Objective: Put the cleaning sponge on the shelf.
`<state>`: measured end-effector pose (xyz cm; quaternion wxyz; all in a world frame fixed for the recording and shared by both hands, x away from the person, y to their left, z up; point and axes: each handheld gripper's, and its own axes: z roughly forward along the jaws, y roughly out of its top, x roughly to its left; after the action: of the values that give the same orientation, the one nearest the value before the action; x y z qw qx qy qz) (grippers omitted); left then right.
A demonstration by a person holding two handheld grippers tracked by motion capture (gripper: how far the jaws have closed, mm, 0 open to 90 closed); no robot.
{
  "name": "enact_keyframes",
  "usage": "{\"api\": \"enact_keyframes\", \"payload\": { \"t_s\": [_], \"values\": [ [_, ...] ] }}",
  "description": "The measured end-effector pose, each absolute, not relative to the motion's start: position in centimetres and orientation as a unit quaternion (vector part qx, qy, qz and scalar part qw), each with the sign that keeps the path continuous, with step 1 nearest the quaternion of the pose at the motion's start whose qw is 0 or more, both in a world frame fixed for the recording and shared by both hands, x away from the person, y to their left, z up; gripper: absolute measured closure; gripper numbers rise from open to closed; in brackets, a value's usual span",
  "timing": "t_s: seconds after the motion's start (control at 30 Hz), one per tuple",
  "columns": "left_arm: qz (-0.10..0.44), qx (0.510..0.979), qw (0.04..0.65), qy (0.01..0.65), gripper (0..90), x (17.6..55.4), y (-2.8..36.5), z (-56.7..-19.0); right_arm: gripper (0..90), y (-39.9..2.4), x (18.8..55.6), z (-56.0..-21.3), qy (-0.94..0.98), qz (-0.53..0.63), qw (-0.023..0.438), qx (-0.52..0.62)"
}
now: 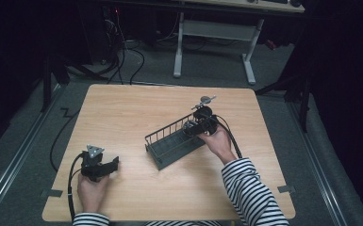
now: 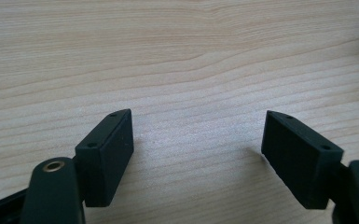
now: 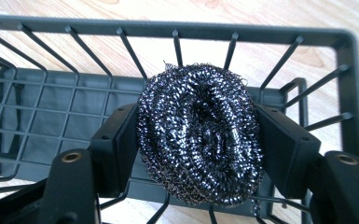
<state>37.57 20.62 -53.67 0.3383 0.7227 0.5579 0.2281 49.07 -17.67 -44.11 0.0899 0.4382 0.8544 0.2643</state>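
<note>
Right gripper (image 3: 200, 154) clamped on scourer (image 3: 199, 144) above basket (image 3: 270, 35); best lowered fully before release. Left gripper (image 2: 196, 154) spread empty on tabletop (image 2: 177, 56).

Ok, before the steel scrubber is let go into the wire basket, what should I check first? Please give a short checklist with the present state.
1. Right hand-held gripper holds the steel scrubber from both sides: ok.
2. Scrubber is over the wire basket, inside its rim: ok.
3. Basket stands flat on the table: ok.
4. Basket floor under the scrubber is free: cannot tell.
5. Left hand-held gripper is open, resting away from the basket: ok.
</note>
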Motion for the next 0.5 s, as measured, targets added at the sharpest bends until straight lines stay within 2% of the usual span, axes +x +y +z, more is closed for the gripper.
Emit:
{"api": "enact_keyframes", "payload": {
  "t_s": [0.2, 0.5],
  "values": [
    [0.228, 0.722, 0.338, 0.558, 25.7, 37.6, 20.6, -53.7, 30.8, -17.8, 49.1, -44.3, 0.855, 0.266, 0.079, 0.438],
    [0.228, 0.722, 0.339, 0.558, 25.6, 37.6, 20.6, -53.7, 30.0, -19.2, 48.0, -42.5, 0.844, 0.294, 0.102, 0.436]
  ]
}}
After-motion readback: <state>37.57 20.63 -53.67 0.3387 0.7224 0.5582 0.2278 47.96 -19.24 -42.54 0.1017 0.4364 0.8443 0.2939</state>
